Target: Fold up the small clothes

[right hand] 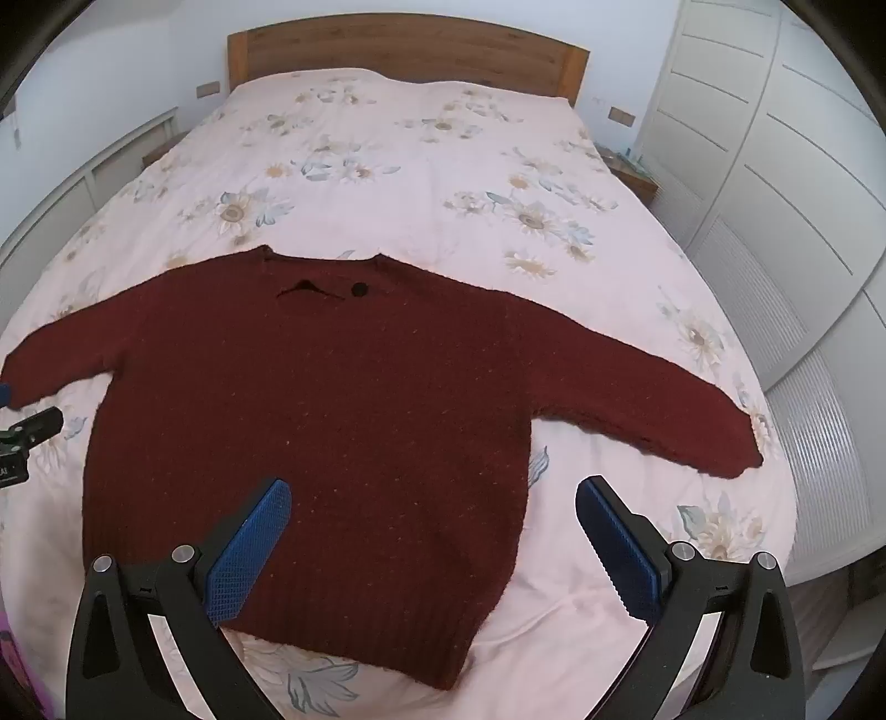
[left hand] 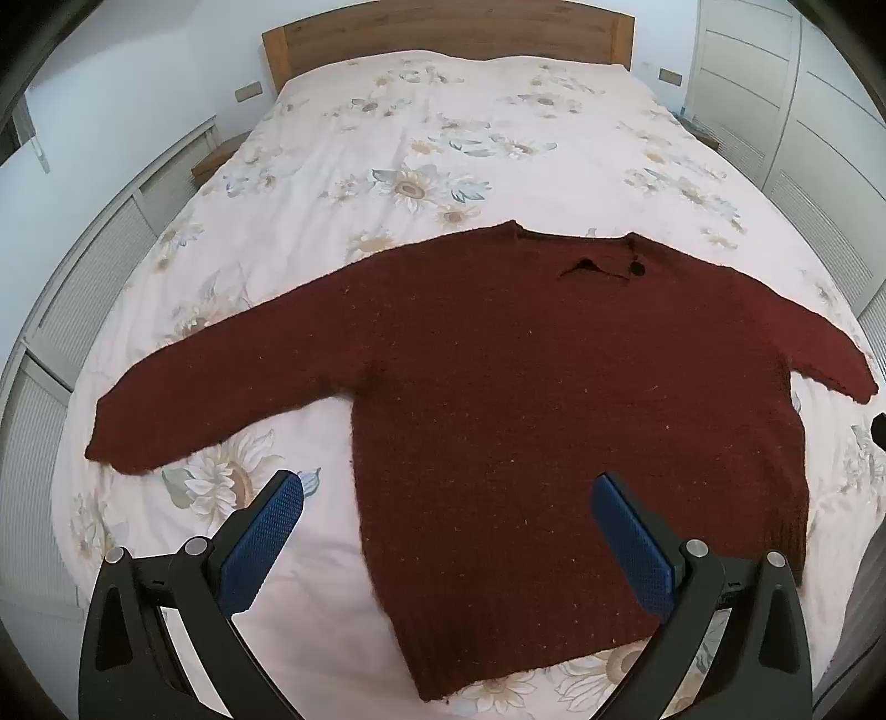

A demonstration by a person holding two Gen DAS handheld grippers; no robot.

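A dark red knitted sweater (left hand: 526,399) lies flat on the bed, sleeves spread to both sides, neck towards the headboard. It also shows in the right wrist view (right hand: 332,415). A black button (left hand: 638,268) sits near the collar. My left gripper (left hand: 446,493) is open and empty, above the sweater's lower left part, near its side edge. My right gripper (right hand: 434,498) is open and empty, above the sweater's lower right part. The left gripper's body (right hand: 27,437) shows at the left edge of the right wrist view.
The bed (left hand: 443,138) has a pale pink flowered cover and a wooden headboard (left hand: 448,33). White wardrobe doors (right hand: 775,194) stand to the right, white panelled units (left hand: 111,249) to the left. Small bedside tables (right hand: 631,171) flank the bed.
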